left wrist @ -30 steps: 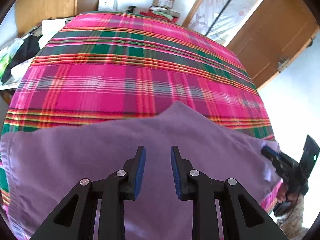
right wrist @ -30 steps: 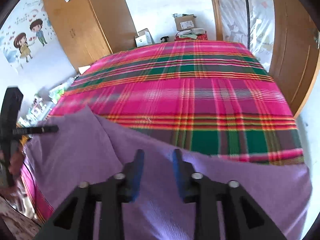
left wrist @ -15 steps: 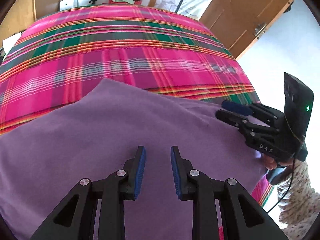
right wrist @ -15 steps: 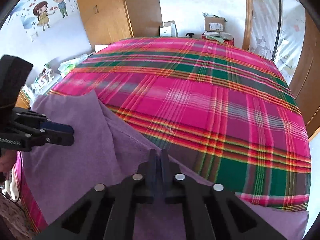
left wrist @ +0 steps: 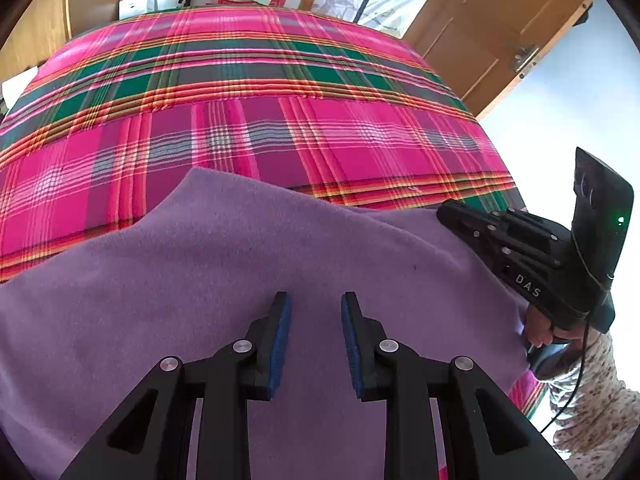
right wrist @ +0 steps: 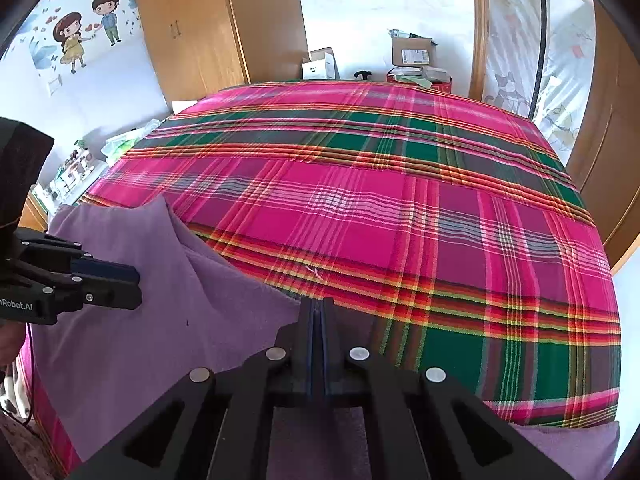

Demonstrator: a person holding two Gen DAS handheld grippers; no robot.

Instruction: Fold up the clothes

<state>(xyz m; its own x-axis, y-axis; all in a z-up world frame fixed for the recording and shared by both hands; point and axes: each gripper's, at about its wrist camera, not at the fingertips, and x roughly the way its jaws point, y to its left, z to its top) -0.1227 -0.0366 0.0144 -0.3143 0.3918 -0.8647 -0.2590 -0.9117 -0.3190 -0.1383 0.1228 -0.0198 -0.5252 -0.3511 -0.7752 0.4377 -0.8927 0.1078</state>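
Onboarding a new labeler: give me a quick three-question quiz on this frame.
1. True or false: the left gripper is open above the purple garment.
2. How do the right gripper's jaws stand? A) wide apart B) closed together C) out of view
3. Fill in: the garment lies on a bed with a pink and green ____ bedspread.

Key
1. True. Its blue pads stand apart with purple cloth showing between them.
2. B. They meet at the garment's edge; whether cloth is pinched between them cannot be told.
3. plaid
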